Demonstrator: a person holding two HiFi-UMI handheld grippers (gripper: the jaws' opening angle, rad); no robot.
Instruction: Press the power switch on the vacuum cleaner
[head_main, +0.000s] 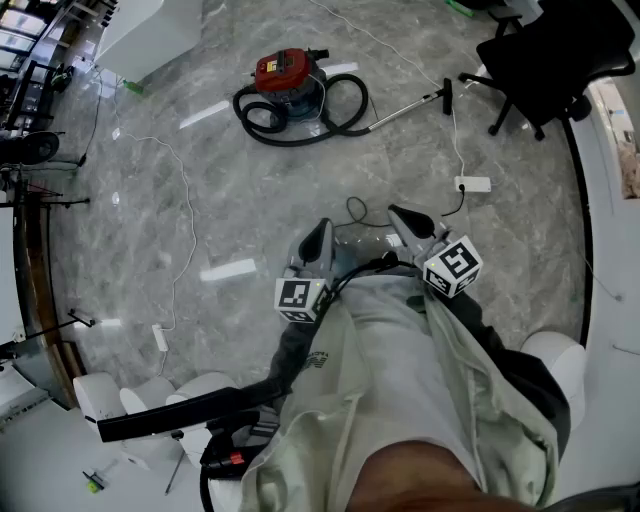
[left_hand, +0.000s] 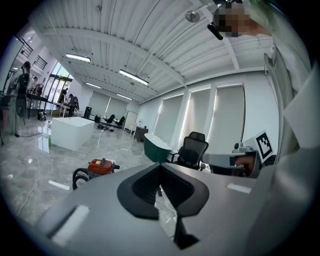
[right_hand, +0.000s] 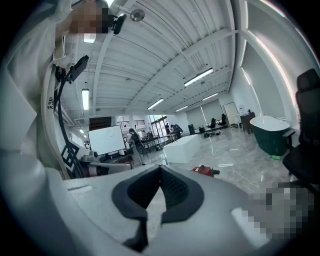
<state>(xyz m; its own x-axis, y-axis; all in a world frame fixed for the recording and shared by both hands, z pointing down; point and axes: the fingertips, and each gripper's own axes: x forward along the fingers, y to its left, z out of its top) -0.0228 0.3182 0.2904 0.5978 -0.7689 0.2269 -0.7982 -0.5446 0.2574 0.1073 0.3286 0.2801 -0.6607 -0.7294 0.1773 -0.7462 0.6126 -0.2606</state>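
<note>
The vacuum cleaner (head_main: 285, 75), with a red top and a dark blue drum, stands on the grey marble floor far ahead of me. Its black hose (head_main: 300, 128) coils around it and its metal wand (head_main: 410, 108) lies to the right. Both grippers are held close to my body, well short of it. My left gripper (head_main: 318, 245) and right gripper (head_main: 410, 222) are both shut and hold nothing. The vacuum cleaner (left_hand: 102, 166) shows small to the left of the left gripper (left_hand: 160, 167). The vacuum cleaner (right_hand: 205, 170) also shows just right of the right gripper (right_hand: 161, 170).
A white power strip (head_main: 473, 184) with its cable lies on the floor ahead to the right. A black office chair (head_main: 560, 60) stands at the far right and a white block (head_main: 150, 30) at the far left. White stools (head_main: 100, 395) are near my left. People stand far off (right_hand: 132, 142).
</note>
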